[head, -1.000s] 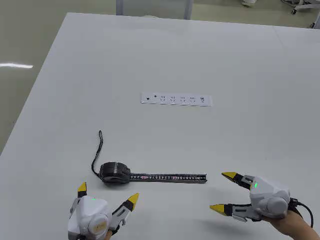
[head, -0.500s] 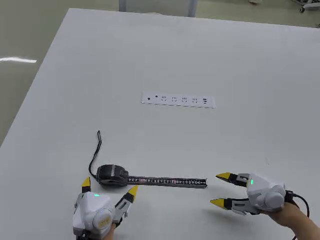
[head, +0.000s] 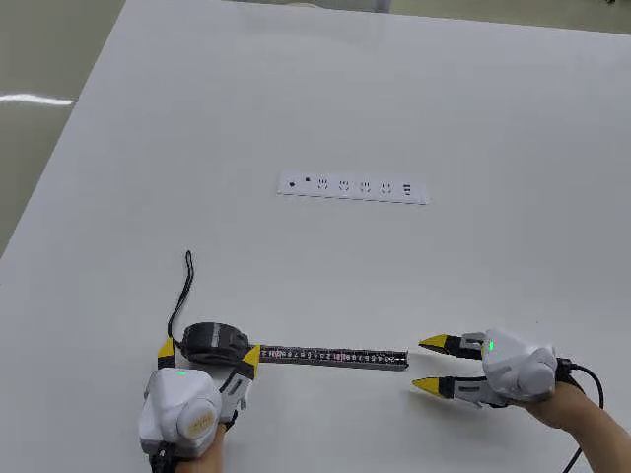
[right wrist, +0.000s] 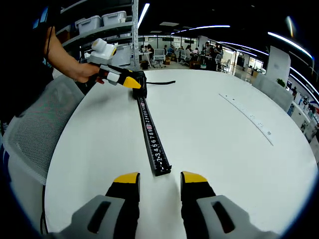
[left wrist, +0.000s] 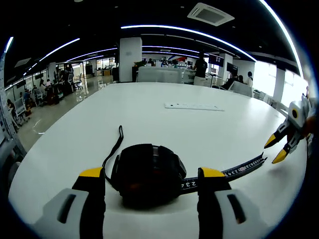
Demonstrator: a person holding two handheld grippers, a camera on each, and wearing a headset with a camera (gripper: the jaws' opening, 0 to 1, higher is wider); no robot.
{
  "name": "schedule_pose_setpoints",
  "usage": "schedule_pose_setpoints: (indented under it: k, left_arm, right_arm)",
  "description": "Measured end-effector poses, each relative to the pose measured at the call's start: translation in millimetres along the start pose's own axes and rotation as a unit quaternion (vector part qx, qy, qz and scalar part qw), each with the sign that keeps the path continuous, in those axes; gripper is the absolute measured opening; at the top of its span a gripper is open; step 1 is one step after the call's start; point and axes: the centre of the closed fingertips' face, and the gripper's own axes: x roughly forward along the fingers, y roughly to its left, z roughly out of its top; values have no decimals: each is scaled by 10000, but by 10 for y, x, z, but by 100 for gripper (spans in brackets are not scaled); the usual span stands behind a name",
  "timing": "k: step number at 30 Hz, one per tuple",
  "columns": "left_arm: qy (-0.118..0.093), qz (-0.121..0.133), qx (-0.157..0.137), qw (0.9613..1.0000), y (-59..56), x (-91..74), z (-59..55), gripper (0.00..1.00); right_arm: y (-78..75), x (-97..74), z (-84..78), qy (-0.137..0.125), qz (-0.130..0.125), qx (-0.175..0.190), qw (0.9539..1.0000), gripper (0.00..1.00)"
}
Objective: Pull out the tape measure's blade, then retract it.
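Glossy white table (head: 296,99), (rounded, black) tape measure (head: 215,342)

Looked forward and down from the headset, high over the white table (head: 444,99). Faced close onto the tape measure (left wrist: 147,172) from the left gripper (head: 209,352). Sighted low along the blade (right wrist: 152,134) from the right gripper (head: 428,363), toward the left one. Shared across all three: tape measure, blade, power strip (head: 353,186).

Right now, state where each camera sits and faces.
Head view: above, looking down at the table; left gripper at the case, right gripper near the blade tip, a hand.
Left gripper view: low, facing the case between its open jaws.
Right gripper view: low, facing along the blade toward the case, open jaws below.
Both gripper views share the blade, seen from opposite ends.
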Motion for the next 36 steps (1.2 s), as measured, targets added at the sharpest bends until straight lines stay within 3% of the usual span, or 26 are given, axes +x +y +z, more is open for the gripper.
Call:
schedule_pose_setpoints:
  k: [14, 23, 36]
  left_arm:
    - [-62, 204, -264, 9994, 33, 109, 6, 65]
    - [-146, 264, -240, 9993, 50, 107, 21, 65]
    - [-34, 275, -233, 9993, 57, 118, 10, 64]
  right_arm:
    - [-67, 183, -60, 24, 298, -181, 9994, 22]
    - [-43, 255, -61, -1, 523, -215, 9984, 17]
    - [-37, 265, -48, -93, 547, -244, 9982, 13]
